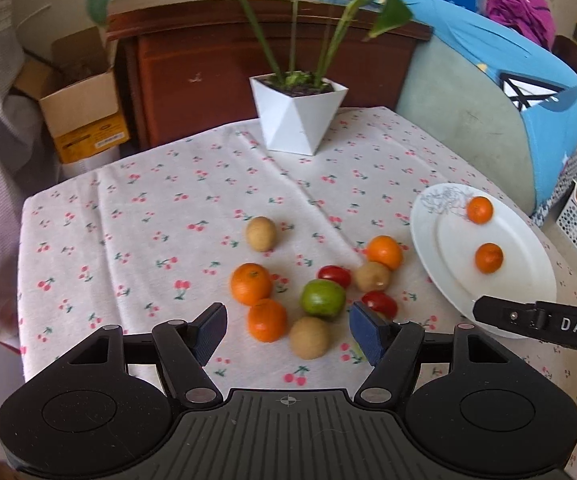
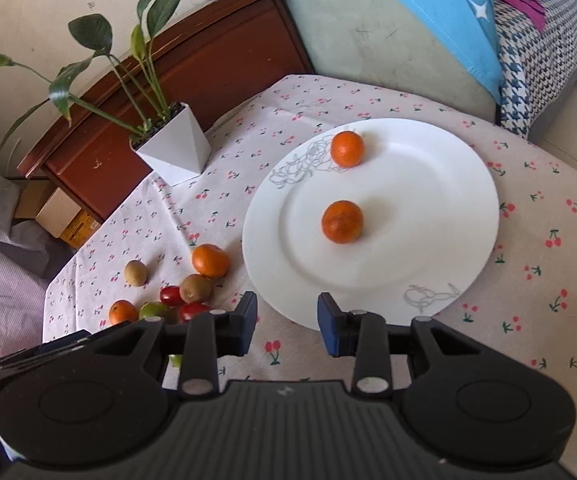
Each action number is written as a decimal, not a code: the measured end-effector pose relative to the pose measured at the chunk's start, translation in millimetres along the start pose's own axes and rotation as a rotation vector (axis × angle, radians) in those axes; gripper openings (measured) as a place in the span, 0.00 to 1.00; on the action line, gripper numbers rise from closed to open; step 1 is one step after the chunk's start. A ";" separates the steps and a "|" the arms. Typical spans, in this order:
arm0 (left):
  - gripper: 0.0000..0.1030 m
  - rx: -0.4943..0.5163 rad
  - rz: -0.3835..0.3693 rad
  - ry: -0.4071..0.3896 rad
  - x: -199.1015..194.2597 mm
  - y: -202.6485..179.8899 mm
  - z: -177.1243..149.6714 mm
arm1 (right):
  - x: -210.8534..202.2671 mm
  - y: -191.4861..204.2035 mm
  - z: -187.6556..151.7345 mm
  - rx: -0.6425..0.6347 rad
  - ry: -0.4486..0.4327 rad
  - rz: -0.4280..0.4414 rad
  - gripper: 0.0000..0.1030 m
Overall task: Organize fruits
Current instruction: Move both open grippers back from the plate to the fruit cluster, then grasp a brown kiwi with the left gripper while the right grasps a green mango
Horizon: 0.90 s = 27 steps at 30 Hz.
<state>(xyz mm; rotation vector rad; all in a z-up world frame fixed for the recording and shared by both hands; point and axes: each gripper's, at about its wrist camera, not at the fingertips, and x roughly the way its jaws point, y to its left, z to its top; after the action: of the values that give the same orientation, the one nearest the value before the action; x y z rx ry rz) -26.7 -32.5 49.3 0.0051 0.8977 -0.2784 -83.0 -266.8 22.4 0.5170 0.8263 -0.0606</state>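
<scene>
A white plate [image 2: 428, 184] holds two tangerines [image 2: 342, 222] [image 2: 347, 148]; the plate also shows in the left wrist view [image 1: 528, 256]. Loose fruit lies on the cherry-print cloth: tangerines [image 1: 251, 283] [image 1: 267, 319] [image 1: 384, 252], a green fruit [image 1: 323, 298], brown kiwis [image 1: 309, 337] [image 1: 372, 276] [image 1: 261, 233] and two red tomatoes [image 1: 334, 275] [image 1: 379, 303]. My left gripper [image 1: 286, 330] is open and empty, just above the near fruit. My right gripper [image 2: 287, 322] is open and empty at the plate's near edge.
A white geometric pot with a leafy plant [image 1: 297, 118] stands at the table's far side. A dark wooden cabinet [image 1: 208, 64], a cardboard box [image 1: 84, 120] and a chair with blue cloth [image 1: 508, 92] surround the table.
</scene>
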 end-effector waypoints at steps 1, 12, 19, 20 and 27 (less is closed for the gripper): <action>0.66 -0.023 0.015 0.003 -0.7 7.8 -1.1 | 1.3 3.7 -1.4 -0.016 0.002 0.007 0.34; 0.65 -0.096 0.056 0.003 -6.5 41.4 -16.8 | 19.2 43.9 -22.6 -0.152 0.064 0.119 0.34; 0.65 -0.083 0.040 0.006 -6.8 42.2 -21.3 | 32.1 55.0 -26.0 -0.153 0.083 0.116 0.34; 0.65 -0.083 0.039 0.006 -6.7 42.4 -21.6 | 34.3 55.8 -26.0 -0.149 0.086 0.117 0.34; 0.63 -0.051 0.003 0.007 -5.3 38.0 -25.4 | 47.7 60.8 -28.5 -0.134 0.094 0.109 0.31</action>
<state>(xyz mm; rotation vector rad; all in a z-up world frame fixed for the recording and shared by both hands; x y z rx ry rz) -40.2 8.4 33.3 -0.0400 0.9118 -0.2522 -54.8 -193.5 -2.4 0.4399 0.8854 0.1199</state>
